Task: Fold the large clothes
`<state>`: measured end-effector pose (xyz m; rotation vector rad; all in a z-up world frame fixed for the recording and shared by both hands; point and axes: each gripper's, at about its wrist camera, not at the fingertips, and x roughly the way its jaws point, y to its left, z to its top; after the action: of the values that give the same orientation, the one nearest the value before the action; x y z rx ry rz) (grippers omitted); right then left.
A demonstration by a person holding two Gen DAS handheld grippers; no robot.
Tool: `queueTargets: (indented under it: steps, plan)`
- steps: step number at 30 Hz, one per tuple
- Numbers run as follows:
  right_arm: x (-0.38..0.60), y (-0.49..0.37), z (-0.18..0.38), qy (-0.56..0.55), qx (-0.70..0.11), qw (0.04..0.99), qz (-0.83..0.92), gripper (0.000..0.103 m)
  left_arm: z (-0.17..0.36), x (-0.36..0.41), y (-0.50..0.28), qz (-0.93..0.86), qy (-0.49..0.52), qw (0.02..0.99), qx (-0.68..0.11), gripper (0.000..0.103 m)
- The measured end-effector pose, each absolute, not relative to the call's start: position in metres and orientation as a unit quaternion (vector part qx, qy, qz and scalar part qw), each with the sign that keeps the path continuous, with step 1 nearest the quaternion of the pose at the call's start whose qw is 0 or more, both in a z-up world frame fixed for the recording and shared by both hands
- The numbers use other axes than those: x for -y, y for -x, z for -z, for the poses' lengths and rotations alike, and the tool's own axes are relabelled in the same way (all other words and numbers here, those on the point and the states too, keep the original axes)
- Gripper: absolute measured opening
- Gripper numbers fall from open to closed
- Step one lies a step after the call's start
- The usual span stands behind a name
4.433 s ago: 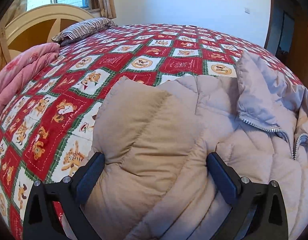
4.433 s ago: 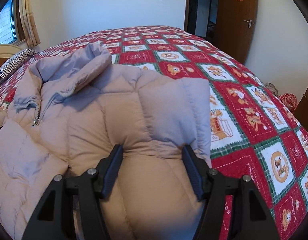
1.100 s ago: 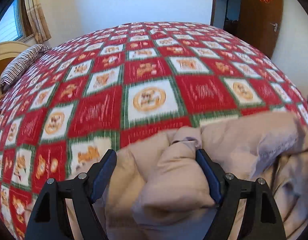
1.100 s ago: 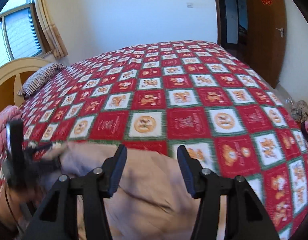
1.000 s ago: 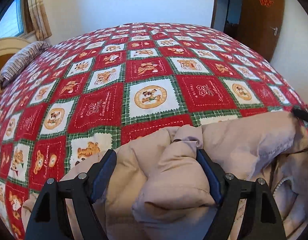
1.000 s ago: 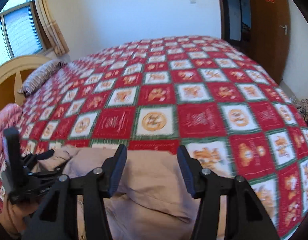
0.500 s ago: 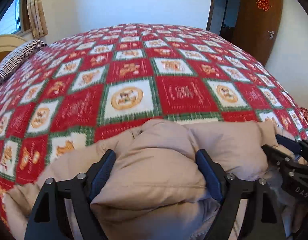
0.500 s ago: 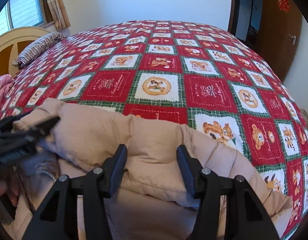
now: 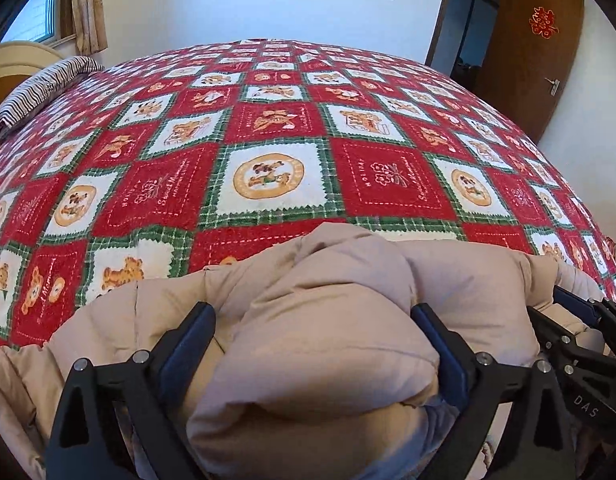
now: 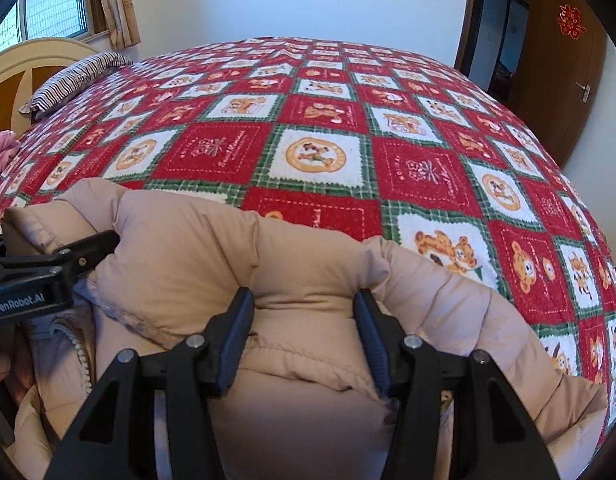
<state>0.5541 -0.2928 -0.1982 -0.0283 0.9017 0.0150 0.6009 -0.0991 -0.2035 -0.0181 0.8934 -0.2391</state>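
Left claw: the left gripper [image 9: 313, 344] is letting go; its jaws are opening, with a puffed fold of the beige down jacket [image 9: 327, 320] between them, the left pad clear of the cloth and the right pad brushing it at most.
Right claw: the right gripper [image 10: 304, 336] stands about half open, clamped on a bunched ridge of the jacket's quilted edge, both pads pressed into the fabric.
What changed: a few seconds ago the jacket lay spread flat with its collar and zipper showing; both hands have since carried the near part over and lowered it, so the jacket now lies doubled.
Meaning: one fold looks laid down; the right release seems next.
Jacket's place: near edge of the red teddy-bear quilt [image 9: 268, 152], zipper [image 10: 80, 354] tucked at the left.
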Motion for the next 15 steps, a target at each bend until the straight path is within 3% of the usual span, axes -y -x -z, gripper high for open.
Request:
queueTargets:
  steps: [9, 15]
  plan:
    - [0.292, -0.549, 0.189, 0.022, -0.429, 0.903, -0.011, 0.053, 0.167, 0.089, -0.588, 0.094, 0.031, 0.91, -0.402, 0.098]
    - [0.318, -0.524, 0.149, -0.041, -0.351, 0.936, 0.009, 0.052, 0.117, 0.11, -0.568, 0.124, 0.049, 0.931, -0.339, 0.098]
